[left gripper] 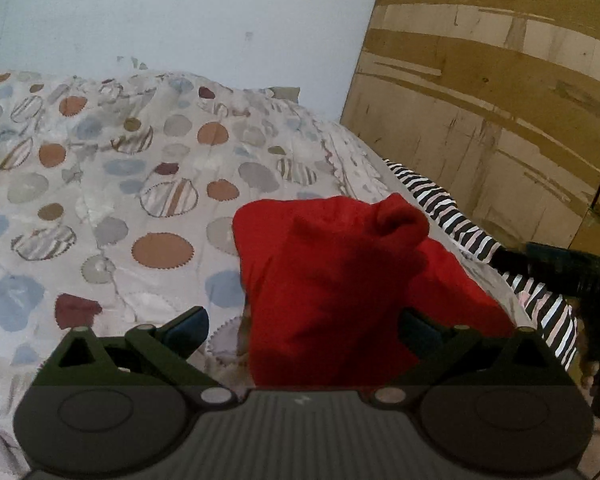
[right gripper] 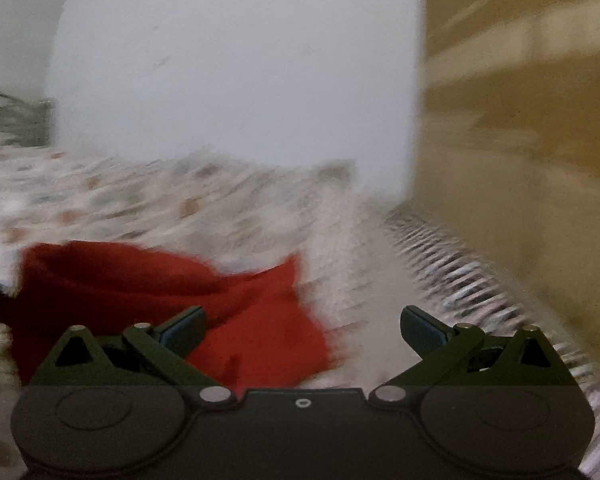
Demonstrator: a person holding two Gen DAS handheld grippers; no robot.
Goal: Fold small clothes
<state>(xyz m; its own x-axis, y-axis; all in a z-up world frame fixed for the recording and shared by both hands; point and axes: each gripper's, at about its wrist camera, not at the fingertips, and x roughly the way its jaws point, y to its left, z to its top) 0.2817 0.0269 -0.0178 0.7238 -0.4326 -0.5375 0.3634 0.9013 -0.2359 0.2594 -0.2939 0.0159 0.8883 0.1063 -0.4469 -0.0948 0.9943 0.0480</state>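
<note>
A red garment [left gripper: 332,280] lies bunched on the bed, with one corner rolled up at its far end. My left gripper [left gripper: 304,326] stands open just before it, jaws wide, the cloth lying between and beyond the fingers without being pinched. In the blurred right wrist view the same red garment [right gripper: 172,300] sits low and to the left. My right gripper [right gripper: 302,326] is open, its left finger [right gripper: 184,326] over the cloth's edge and nothing held.
A bedspread [left gripper: 100,200] with coloured circles covers the bed. A black-and-white striped cloth [left gripper: 460,220] lies along the bed's right edge, against a wooden wardrobe [left gripper: 500,100]. A pale wall [left gripper: 180,20] stands behind. A dark object [left gripper: 572,272] sits at far right.
</note>
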